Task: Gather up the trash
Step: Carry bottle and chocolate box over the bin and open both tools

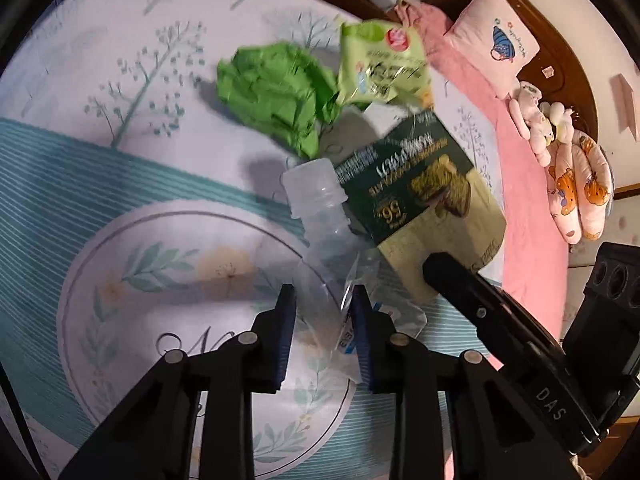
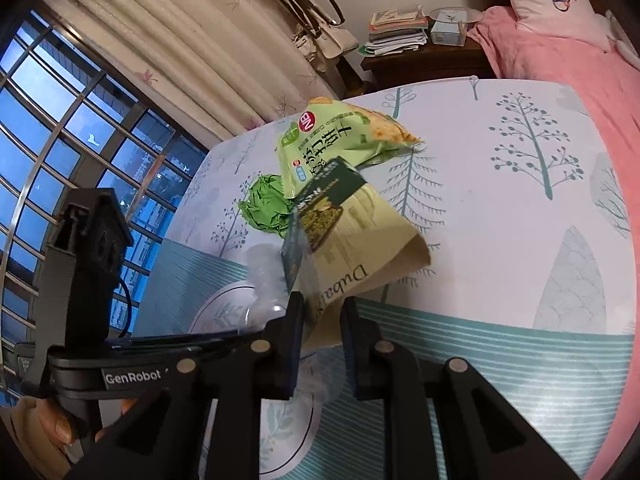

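Clear bottle (image 1: 320, 216) clamped by left hand-held gripper (image 1: 325, 320), right hand-held gripper (image 2: 322, 320) pinching chocolate wrapper (image 2: 360, 256)

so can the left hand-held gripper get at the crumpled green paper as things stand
Probably not right away: the left hand-held gripper is shut on the clear plastic bottle, which lies between it and the crumpled green paper.

Chocolate packet (image 1: 424, 200) hides part of the clear bottle (image 1: 320, 216).
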Available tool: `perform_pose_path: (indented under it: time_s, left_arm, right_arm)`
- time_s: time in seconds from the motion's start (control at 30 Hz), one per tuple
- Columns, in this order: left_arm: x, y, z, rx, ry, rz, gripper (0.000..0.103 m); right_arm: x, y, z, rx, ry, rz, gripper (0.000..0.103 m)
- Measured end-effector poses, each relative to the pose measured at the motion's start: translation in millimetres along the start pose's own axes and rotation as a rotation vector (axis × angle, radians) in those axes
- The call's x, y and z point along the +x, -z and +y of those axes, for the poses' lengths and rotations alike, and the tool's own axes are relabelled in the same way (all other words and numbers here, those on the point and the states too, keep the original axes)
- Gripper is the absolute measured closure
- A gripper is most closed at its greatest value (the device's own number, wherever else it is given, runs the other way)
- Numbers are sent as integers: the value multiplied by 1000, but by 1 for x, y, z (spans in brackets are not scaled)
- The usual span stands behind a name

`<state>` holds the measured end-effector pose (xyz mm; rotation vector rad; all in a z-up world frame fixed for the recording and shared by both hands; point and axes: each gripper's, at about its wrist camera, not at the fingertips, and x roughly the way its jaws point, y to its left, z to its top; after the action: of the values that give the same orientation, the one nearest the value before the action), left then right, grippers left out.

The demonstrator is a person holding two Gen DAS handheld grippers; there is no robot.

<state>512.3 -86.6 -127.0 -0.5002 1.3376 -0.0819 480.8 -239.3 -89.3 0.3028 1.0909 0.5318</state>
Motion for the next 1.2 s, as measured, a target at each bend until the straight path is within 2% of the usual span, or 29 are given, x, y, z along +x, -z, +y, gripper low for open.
perform_pose_path:
  time_s: [0.17, 0.33, 0.4, 0.6, 0.7, 0.9, 1.2]
  left_arm:
    - [-21, 6, -22, 68, -67, -60, 79]
    - [-50, 17, -32, 103, -89, -101, 79]
    - [-65, 21, -25, 119, -100, -114, 79]
    - [-124, 60, 6, 150, -94, -160, 79]
    - [-148, 85, 20, 165, -86, -175, 79]
    - [-205, 144, 46, 257, -46, -201, 79]
    - [-271, 247, 107, 398, 1, -209, 79]
  right_arm:
    - [-16, 7, 3, -5, 14, -31, 87]
    - [-34, 16, 16, -22, 30, -59, 87]
    - [-42, 21, 23, -32, 39, -66, 87]
    - [-66, 48, 52, -63, 56, -75, 88]
    - [-82, 69, 71, -66, 71, -86, 88]
    - [-118, 126, 122, -70, 117, -138, 88]
    - [-158, 245, 217, -33, 199, -231, 88]
